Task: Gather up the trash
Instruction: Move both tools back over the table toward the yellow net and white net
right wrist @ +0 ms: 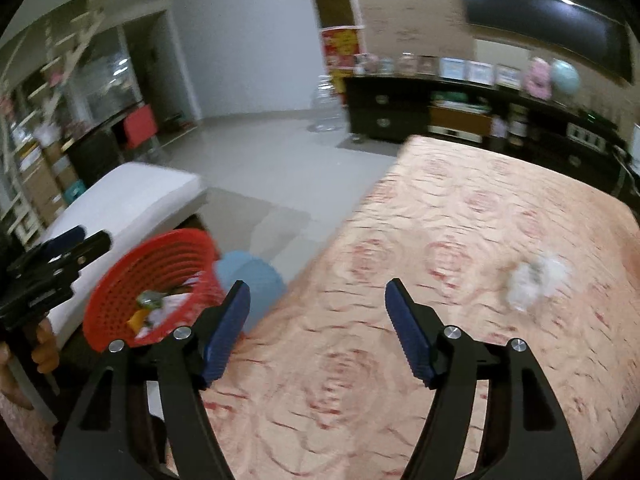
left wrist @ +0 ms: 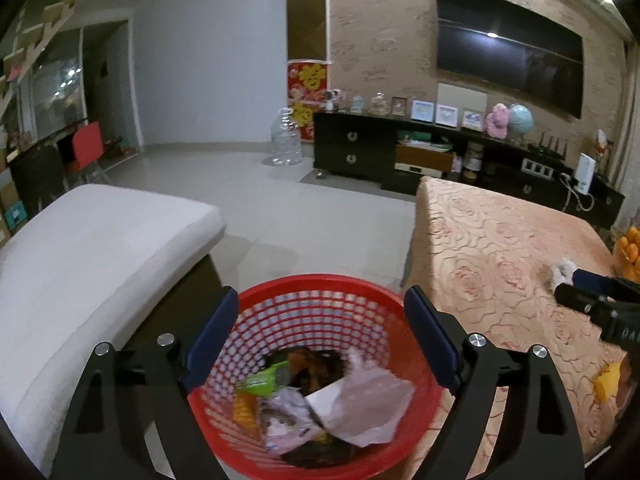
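One white cushion [left wrist: 96, 264] flanks the red basket [left wrist: 320, 284], table [left wrist: 500, 248] opposite.

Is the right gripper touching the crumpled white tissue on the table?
Apart. The right wrist view shows the open right gripper separated from the crumpled white tissue by bare tablecloth.

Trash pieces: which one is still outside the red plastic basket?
The crumpled white tissue wad lies alone on the rose-patterned pink tablecloth; the wrappers and paper sit inside the red mesh basket.

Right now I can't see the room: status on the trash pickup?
Both hand-held grippers, left and right, open and empty. Red plastic mesh basket holds wrappers. Crumpled white tissue lies on the pink rose-patterned cloth, path clear.
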Tool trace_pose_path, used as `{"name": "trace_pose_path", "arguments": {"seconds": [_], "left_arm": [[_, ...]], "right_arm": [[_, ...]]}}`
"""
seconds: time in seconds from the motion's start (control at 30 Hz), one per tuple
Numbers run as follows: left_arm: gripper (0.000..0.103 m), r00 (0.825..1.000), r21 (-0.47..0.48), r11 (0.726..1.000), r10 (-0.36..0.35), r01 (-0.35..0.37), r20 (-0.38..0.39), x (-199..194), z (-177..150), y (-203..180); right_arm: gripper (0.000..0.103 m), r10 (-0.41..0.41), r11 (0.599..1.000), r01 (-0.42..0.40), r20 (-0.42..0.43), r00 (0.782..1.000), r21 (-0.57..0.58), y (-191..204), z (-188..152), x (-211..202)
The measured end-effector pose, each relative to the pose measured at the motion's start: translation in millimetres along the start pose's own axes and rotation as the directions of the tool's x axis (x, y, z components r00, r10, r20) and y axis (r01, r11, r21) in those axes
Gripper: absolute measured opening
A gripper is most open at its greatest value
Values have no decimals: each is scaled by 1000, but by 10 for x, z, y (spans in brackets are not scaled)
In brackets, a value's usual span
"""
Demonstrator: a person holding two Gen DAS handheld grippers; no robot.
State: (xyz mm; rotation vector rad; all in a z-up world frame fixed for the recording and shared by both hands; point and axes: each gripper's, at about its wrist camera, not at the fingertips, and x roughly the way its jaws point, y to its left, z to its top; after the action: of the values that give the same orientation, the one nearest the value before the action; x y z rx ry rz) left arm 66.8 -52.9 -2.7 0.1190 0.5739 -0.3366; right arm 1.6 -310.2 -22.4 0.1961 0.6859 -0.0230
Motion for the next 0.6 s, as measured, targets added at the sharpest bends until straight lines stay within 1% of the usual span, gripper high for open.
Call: {"name": "trace_pose_path", "arguments": {"seconds": [0.13, 0.27, 0.3, 0.4, 0.43, 0.53, 0.6], "left_arm": [[82, 999, 34, 999, -43, 43, 5, -4, 4, -220], [82, 996, 76, 993, -86, 85, 12, -20, 11, -474], [82, 995, 83, 992, -96, 95, 12, -22, 11, -525], [82, 992, 95, 988, -123, 122, 11, -29, 16, -661], [82, 991, 101, 986, -134, 132, 12, -33, 18, -721], [82, 988, 115, 981, -156, 154, 10, -37, 11, -859], [82, 986, 124, 979, -167, 164, 9, -33, 1, -935]], "right_arm": [[69, -85, 993, 83, 15, 996, 82, -455, -107, -242], [70, -173, 973, 168, 15, 985, 156, -894, -292, -527], [71, -188, 969, 184, 12, 982, 164, -951, -327, -572], [72, -249, 948, 244, -1, 968, 205, -1198, -536, -753], [72, -271, 936, 267, -13, 962, 228, -1298, -657, -823], [74, -309, 910, 310, -49, 950, 274, -1435, -937, -916], [78, -326, 894, 337, -87, 941, 297, -1475, -1166, -943]]}}
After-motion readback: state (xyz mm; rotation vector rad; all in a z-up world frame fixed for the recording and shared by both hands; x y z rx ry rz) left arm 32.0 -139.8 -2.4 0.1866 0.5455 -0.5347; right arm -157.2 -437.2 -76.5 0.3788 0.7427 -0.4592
